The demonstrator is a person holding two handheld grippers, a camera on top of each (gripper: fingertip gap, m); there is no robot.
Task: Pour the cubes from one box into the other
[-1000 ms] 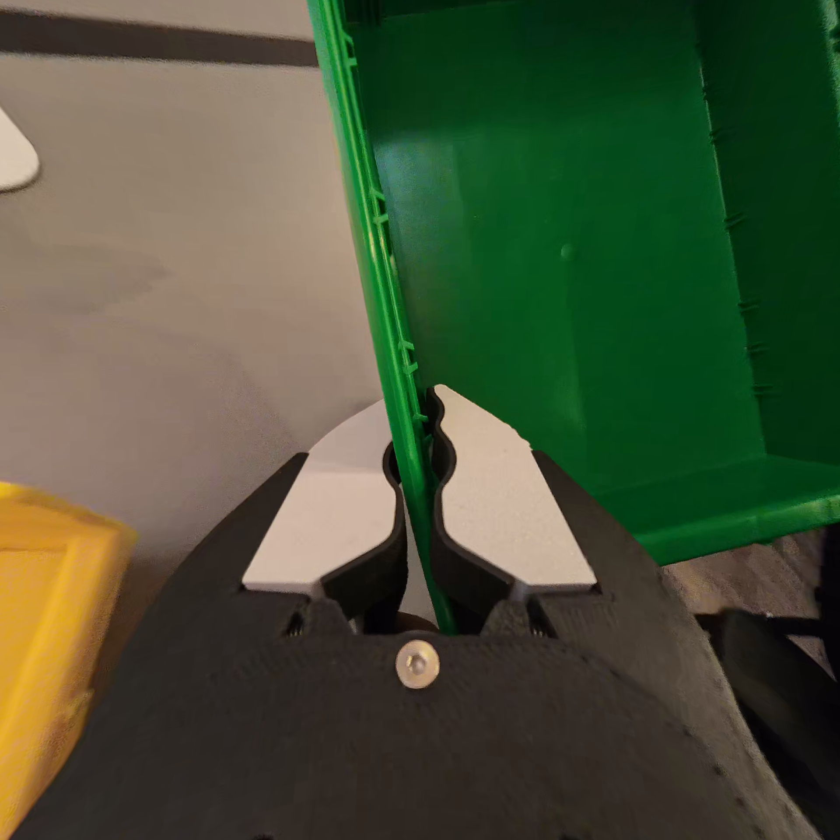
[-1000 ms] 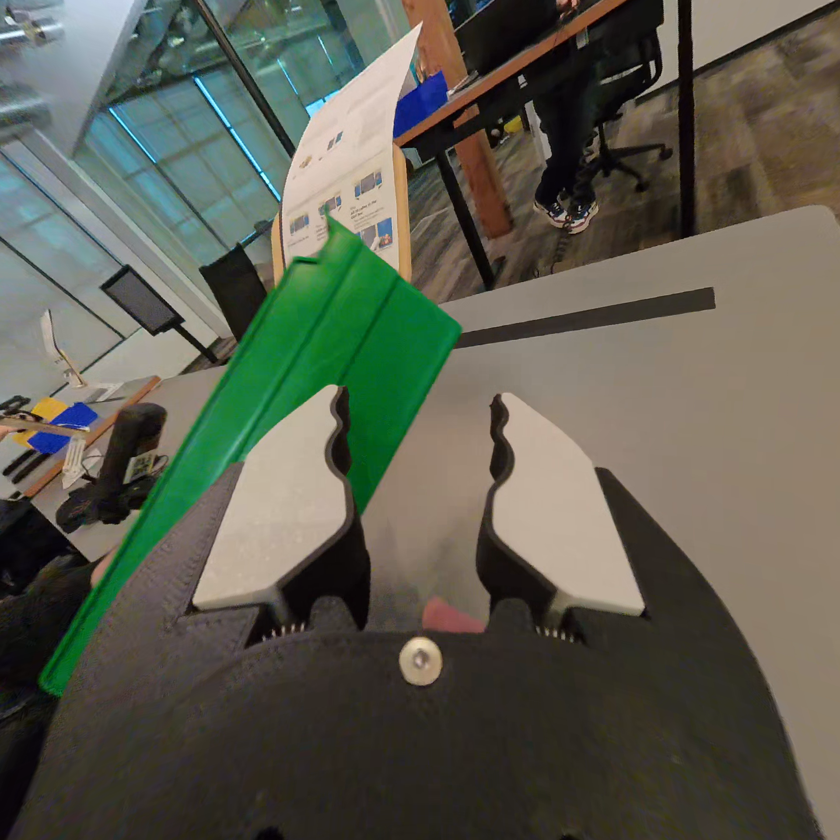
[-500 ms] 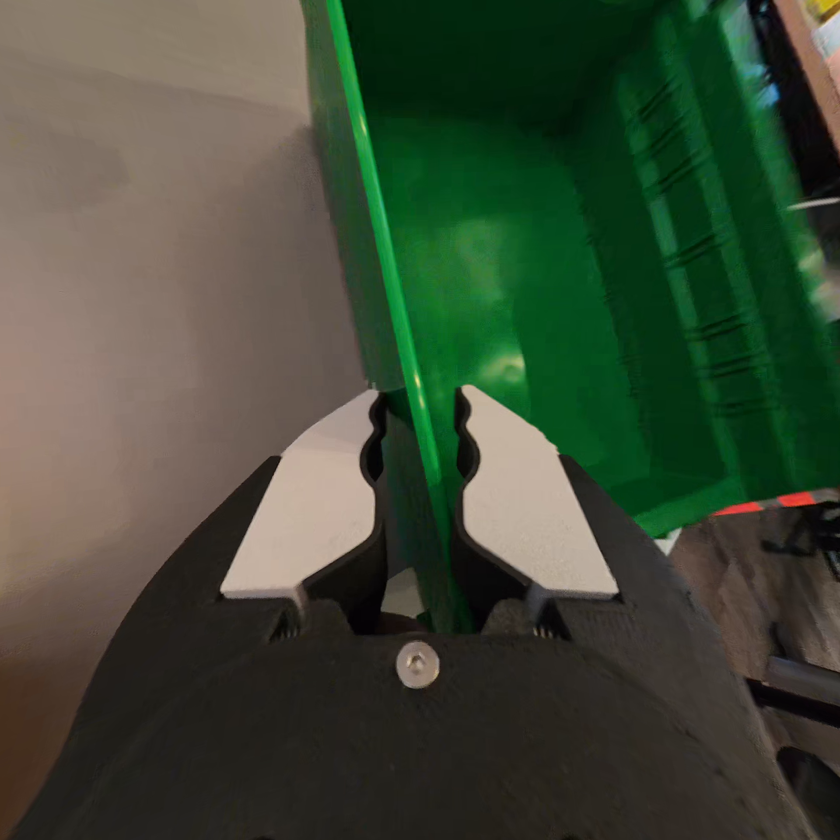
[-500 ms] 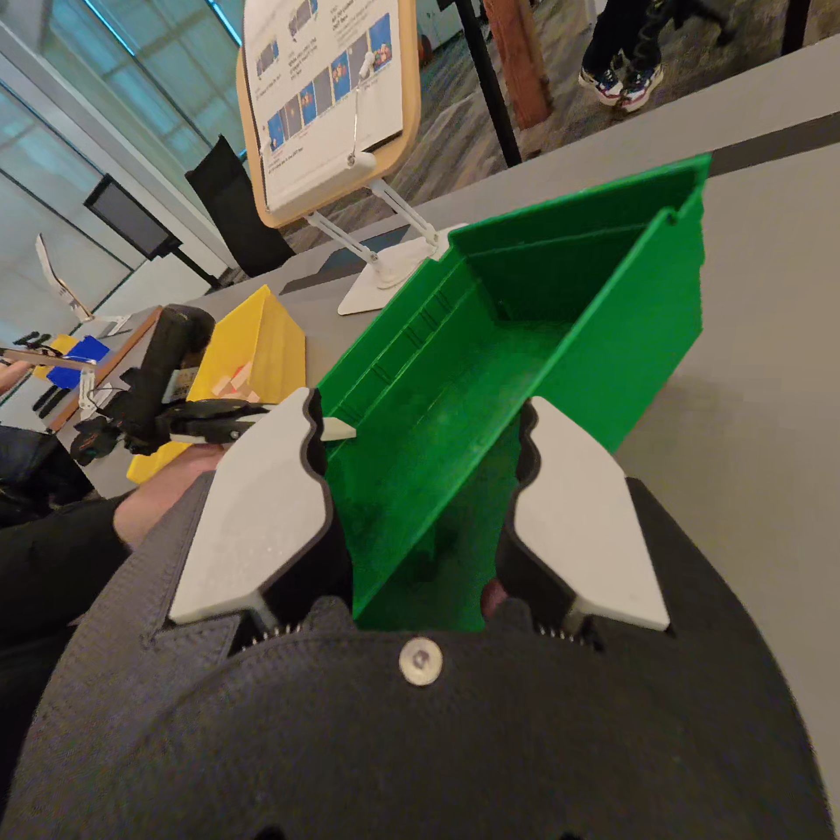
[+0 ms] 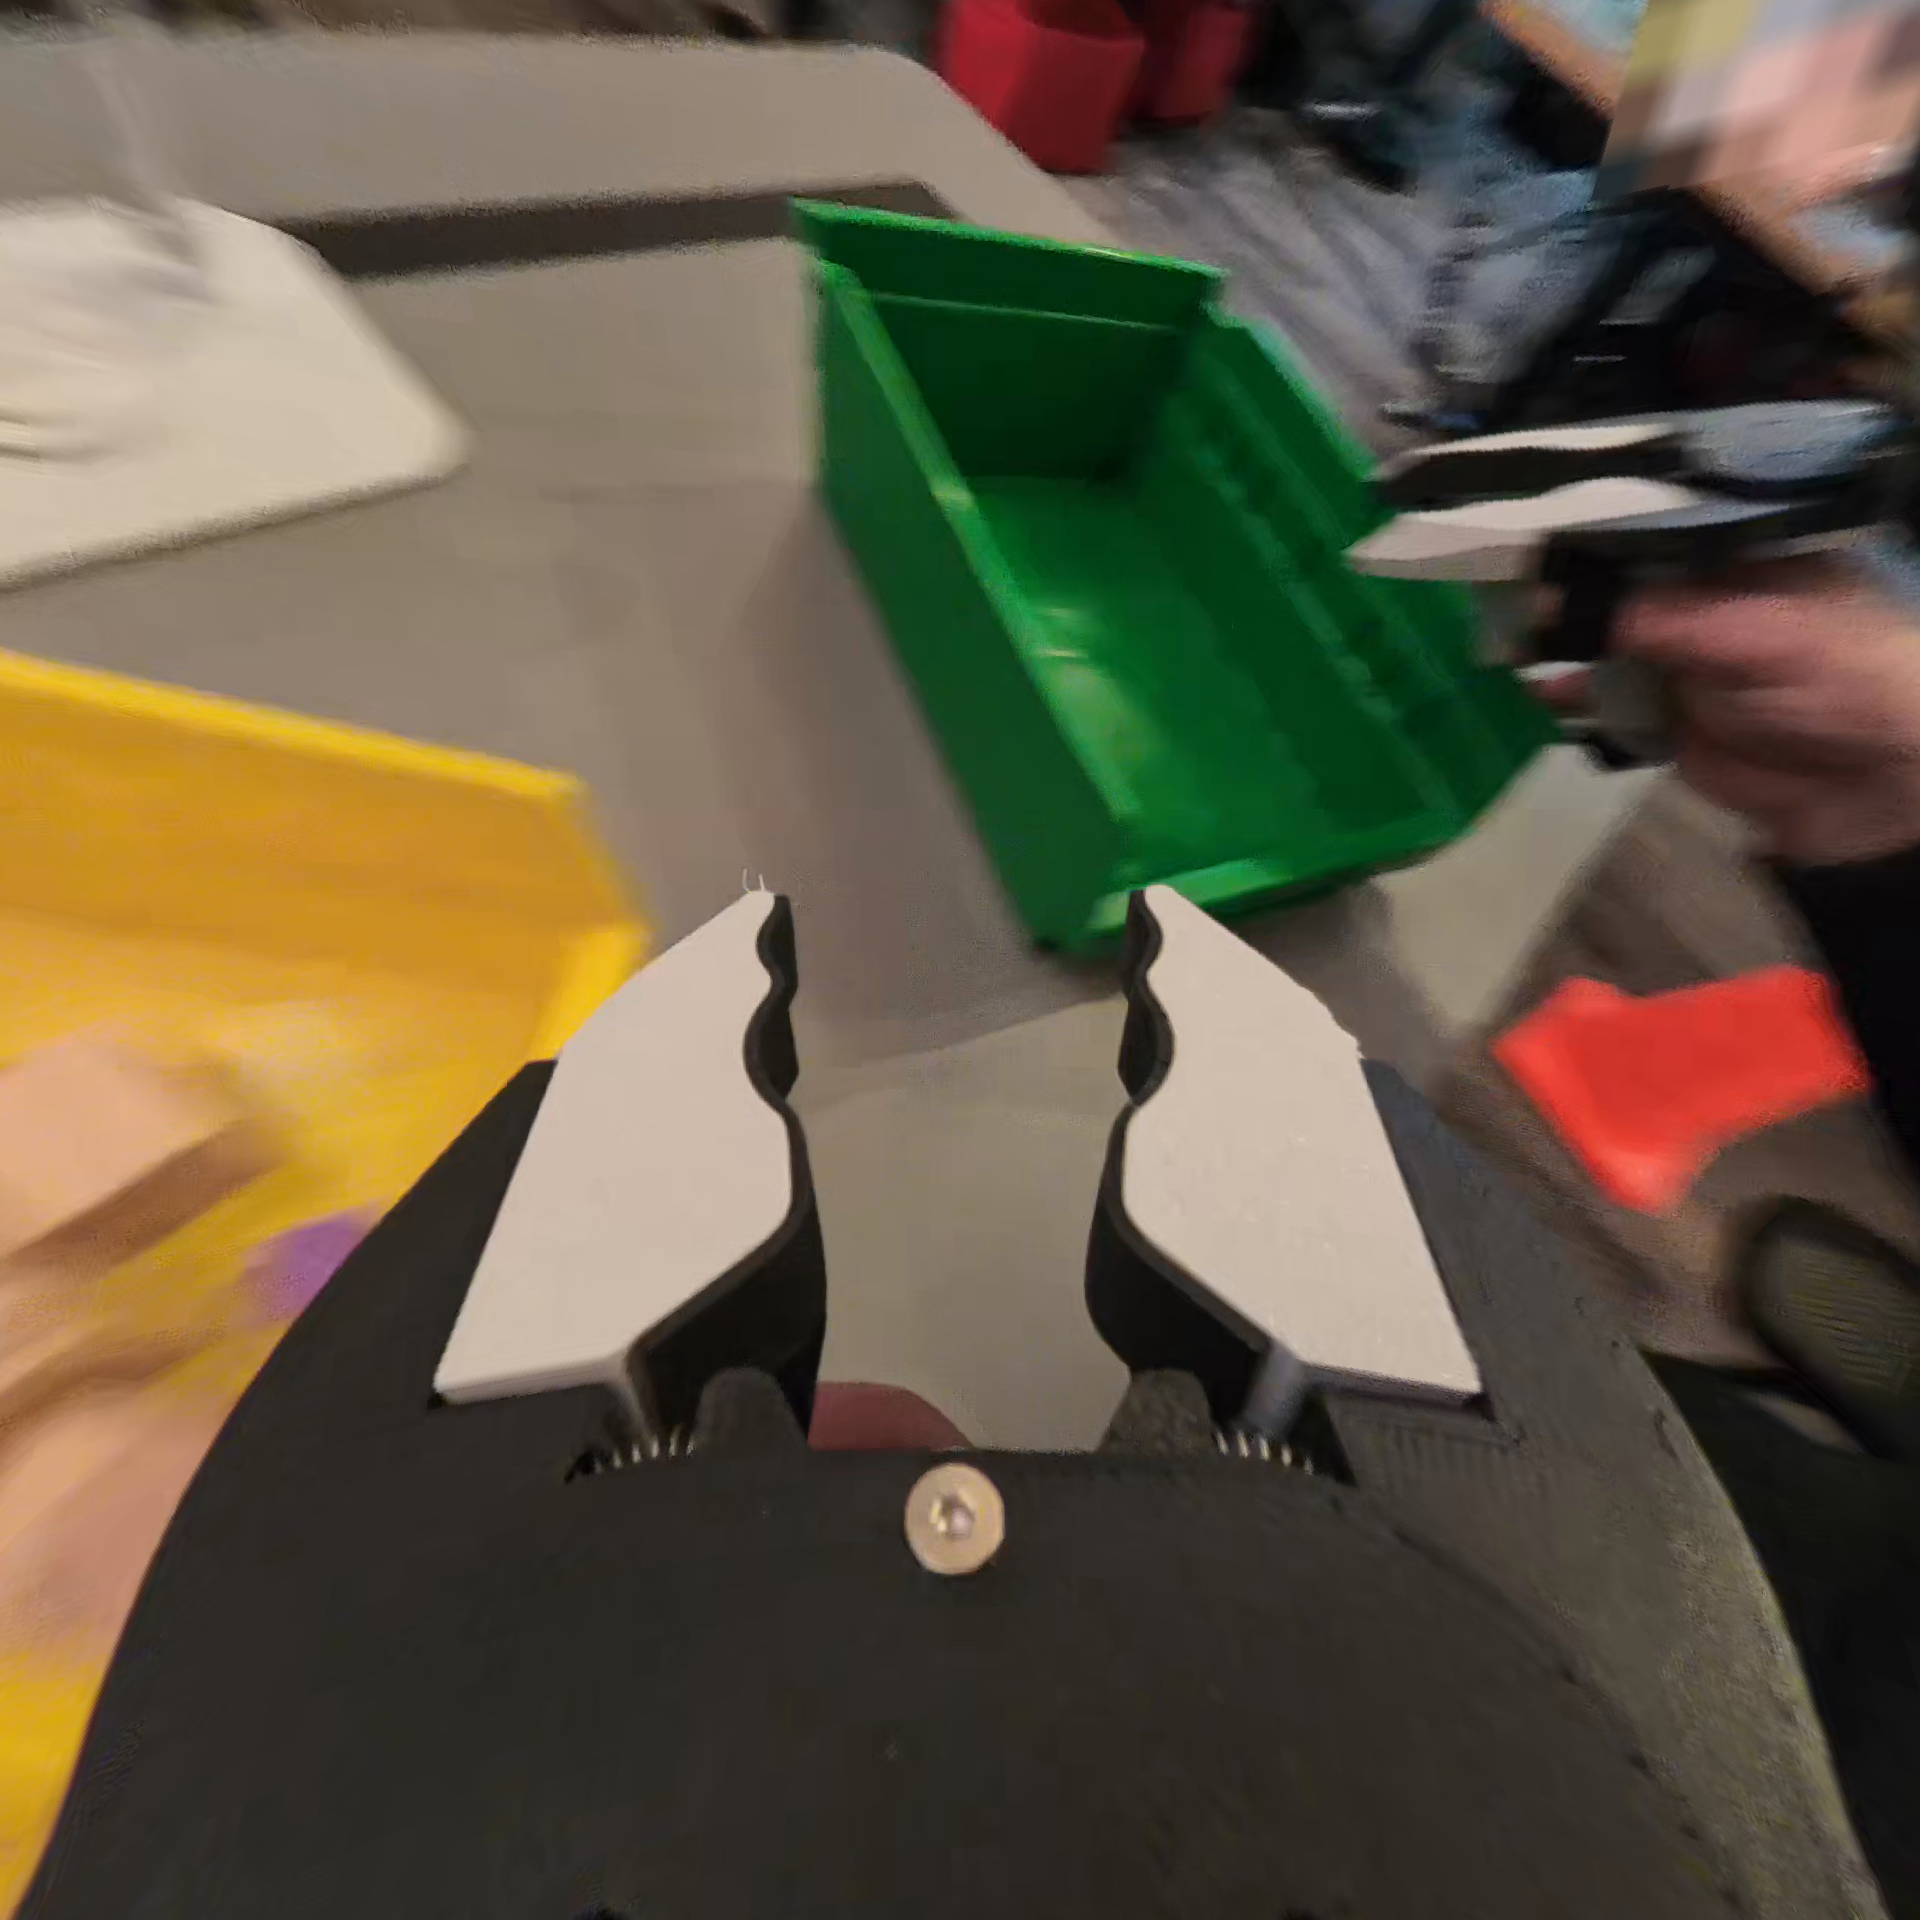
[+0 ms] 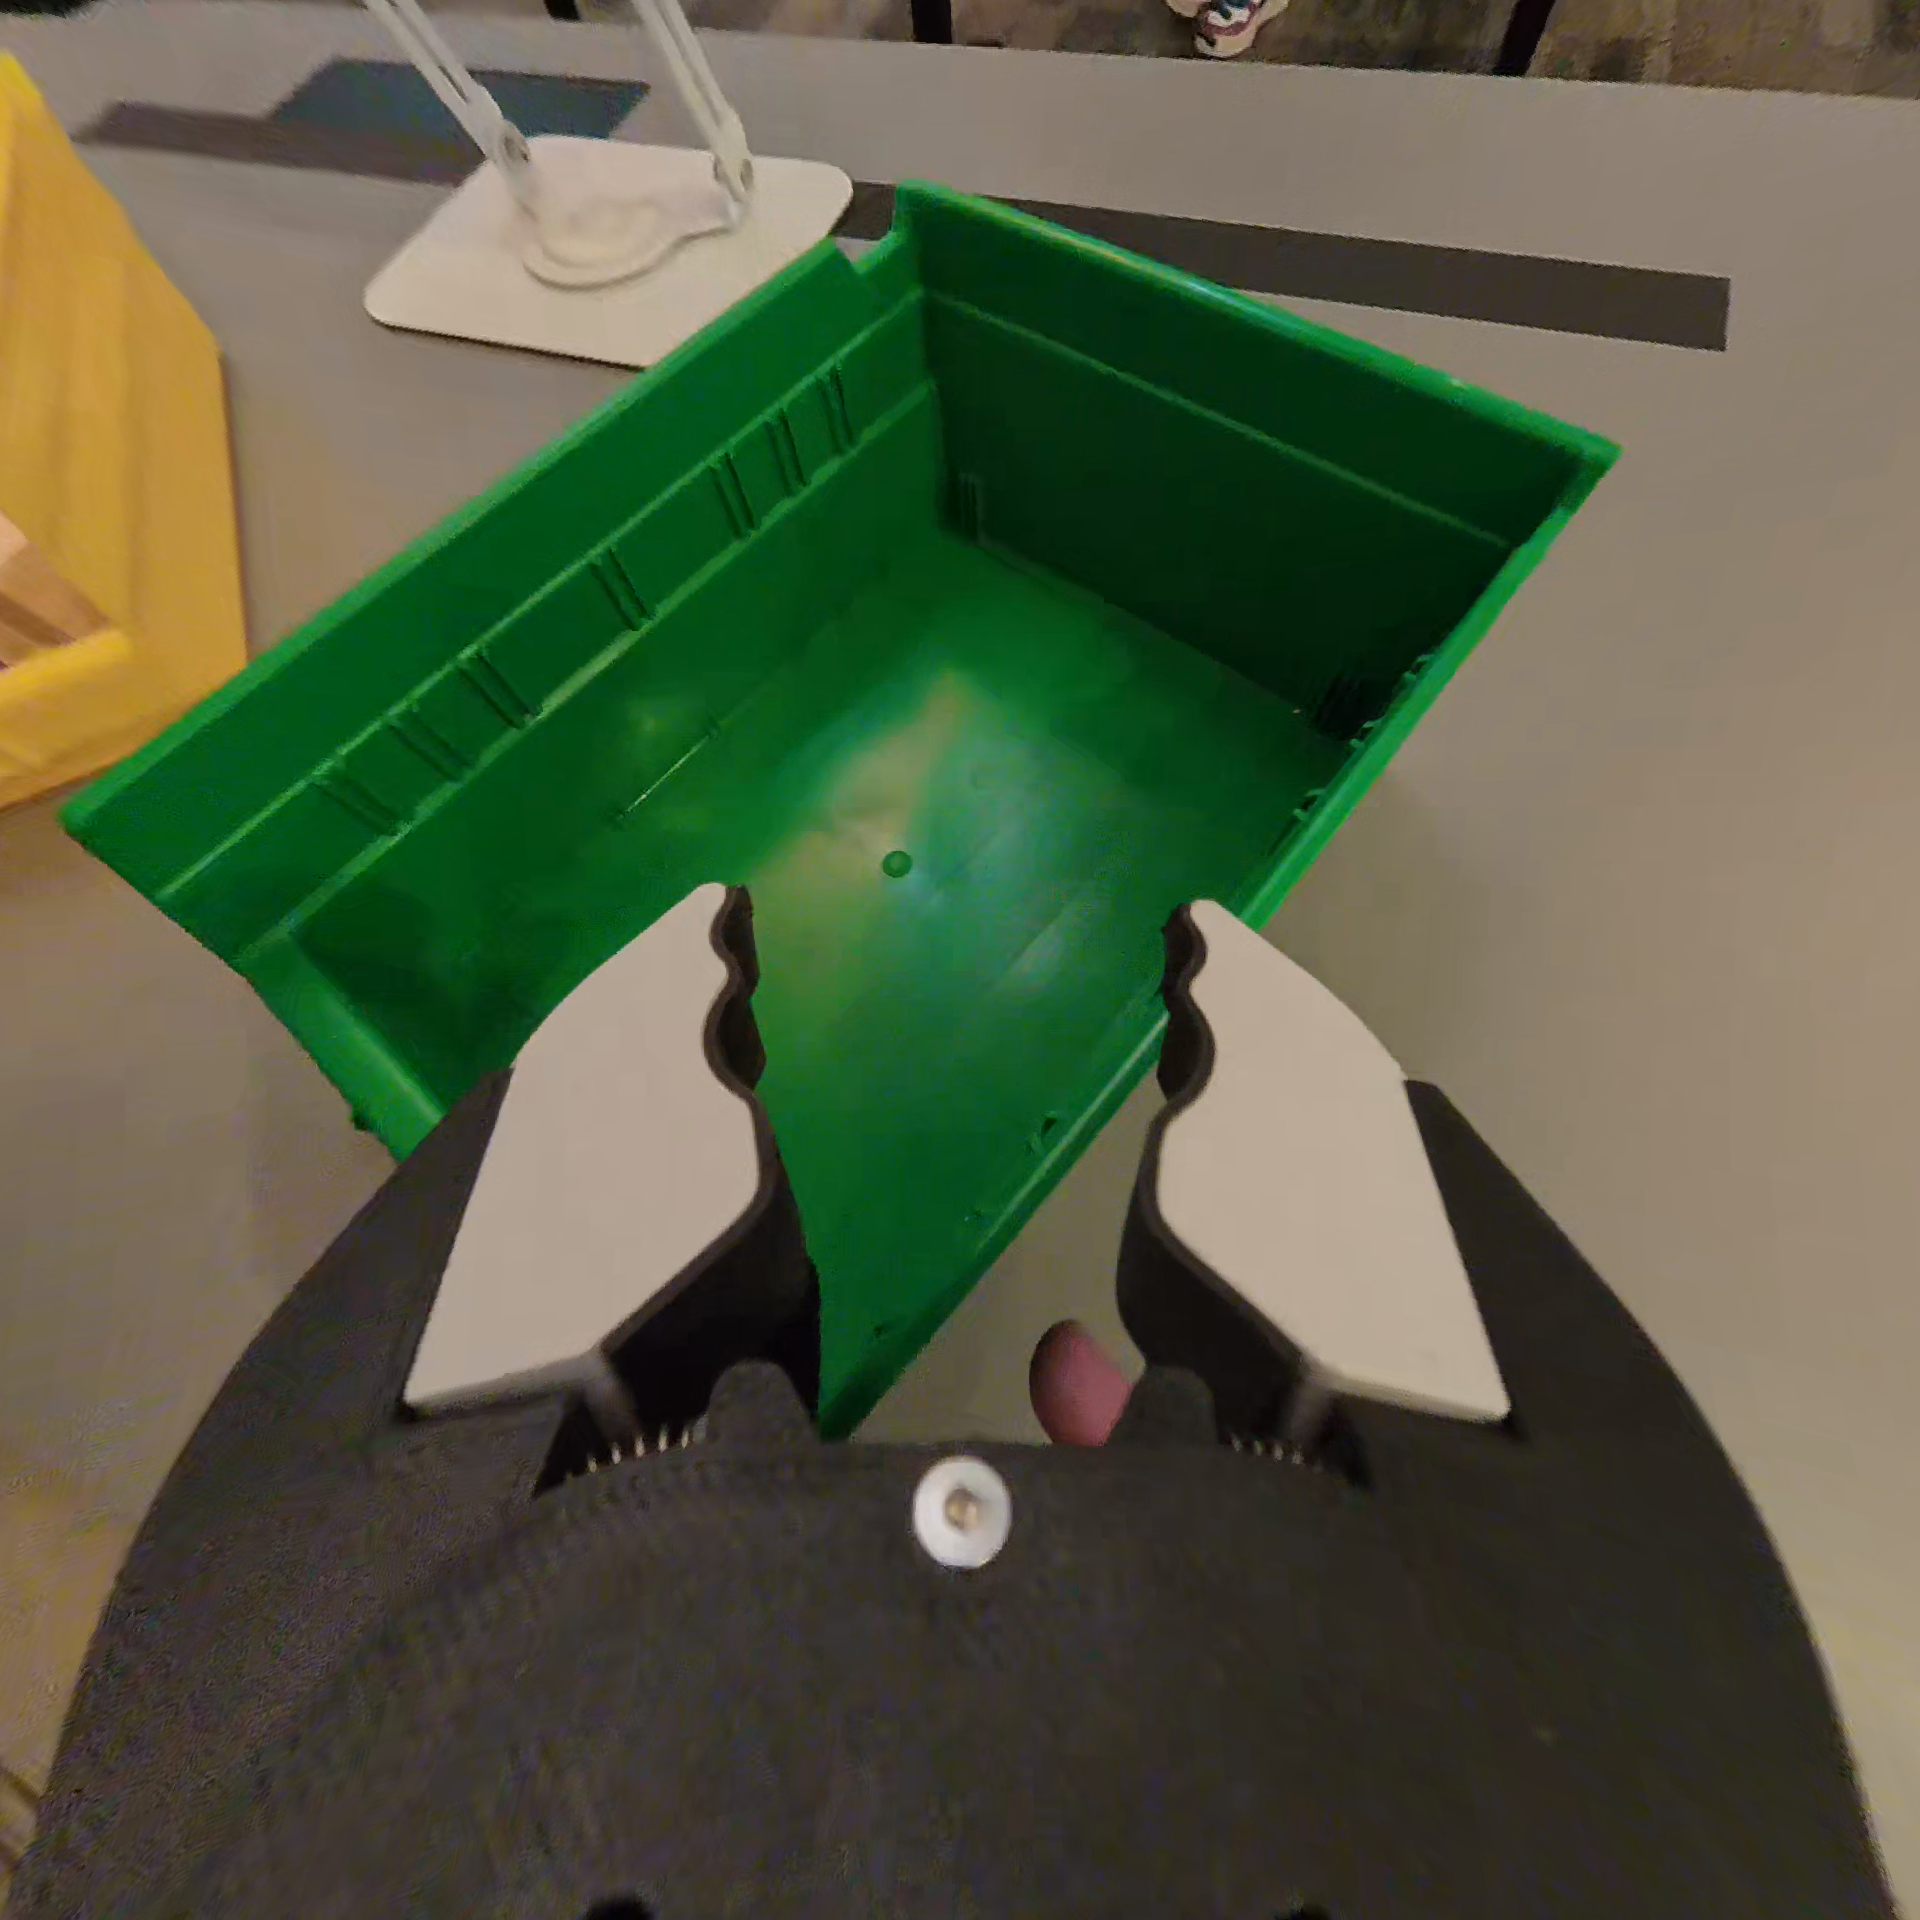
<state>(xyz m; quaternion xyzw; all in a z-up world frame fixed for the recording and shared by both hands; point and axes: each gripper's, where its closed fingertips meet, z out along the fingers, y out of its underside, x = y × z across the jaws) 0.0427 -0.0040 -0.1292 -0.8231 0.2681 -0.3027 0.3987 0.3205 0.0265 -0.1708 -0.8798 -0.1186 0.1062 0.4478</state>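
The green box point(image 5: 1122, 582) stands upright on the grey table point(image 5: 644, 540), and no cubes show inside it. It also shows in the right wrist view point(image 6: 935, 727), seen from above. My left gripper point(image 5: 961, 914) is open and empty, a little short of the box's near corner. The yellow box point(image 5: 260, 894) is at the left with blurred wooden cubes point(image 5: 114, 1122) and a purple one point(image 5: 301, 1257) in it. My right gripper point(image 6: 956, 914) is open above the green box's near wall, holding nothing. It also shows in the left wrist view point(image 5: 1382, 520), beside the box's right wall. The yellow box point(image 6: 94, 468) is at the far left.
A white stand base point(image 6: 613, 249) sits behind the green box, and a dark tape strip point(image 6: 1455, 291) runs across the table. The table edge lies to the right in the left wrist view, with a red object point(image 5: 1683, 1070) and red bins point(image 5: 1049, 73) on the floor beyond.
My left gripper has let go of the green box's wall, opened and pulled back. The box went from held and tilted to standing on the table. My right gripper moved over it.
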